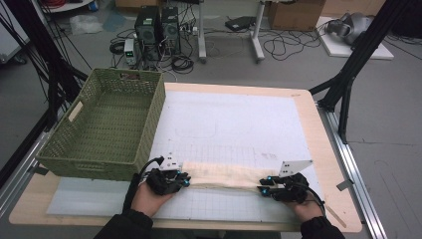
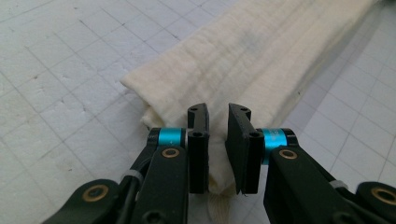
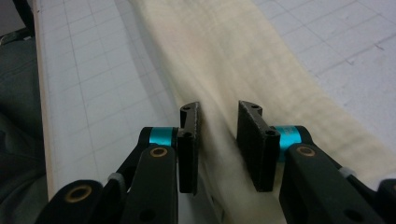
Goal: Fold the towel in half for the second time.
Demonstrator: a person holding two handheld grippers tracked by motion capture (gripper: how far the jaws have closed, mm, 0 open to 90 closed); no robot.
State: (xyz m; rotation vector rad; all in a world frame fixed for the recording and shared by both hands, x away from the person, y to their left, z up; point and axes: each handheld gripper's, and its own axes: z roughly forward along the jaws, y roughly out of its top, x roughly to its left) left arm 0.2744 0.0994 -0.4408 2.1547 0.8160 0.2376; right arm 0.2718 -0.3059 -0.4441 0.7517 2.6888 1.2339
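Cream cloth [image 1: 224, 175], folded into a long narrow band, lies across the near part of the white gridded mat [image 1: 239, 124], running from one hand to the other. At its left end the left gripper [image 1: 185, 180] sits low on the mat, held from below by the person's left hand [image 1: 149, 198]. In the left gripper view its black jaws stand a little apart, with the cloth's folded corner [image 2: 140, 88] running in between them; whether the pads actually press on the fabric I cannot tell. At the other end the right gripper [image 1: 263, 190] meets the band in the same way, gripped by the right hand [image 1: 307, 209]. In the right gripper view its jaws are parted with a clear gap, and the cloth [image 3: 243, 70] stretches away between and beyond them, not pinched.

Past the band, the mat covers most of the pale wooden table [image 1: 318, 149]. On the far left of the table sits a green woven basket [image 1: 149, 124], its long side just beside the mat's left edge, well apart from the right gripper. Beyond the table, on the grey floor, stand two dark computer towers [image 1: 158, 27] among loose cables.
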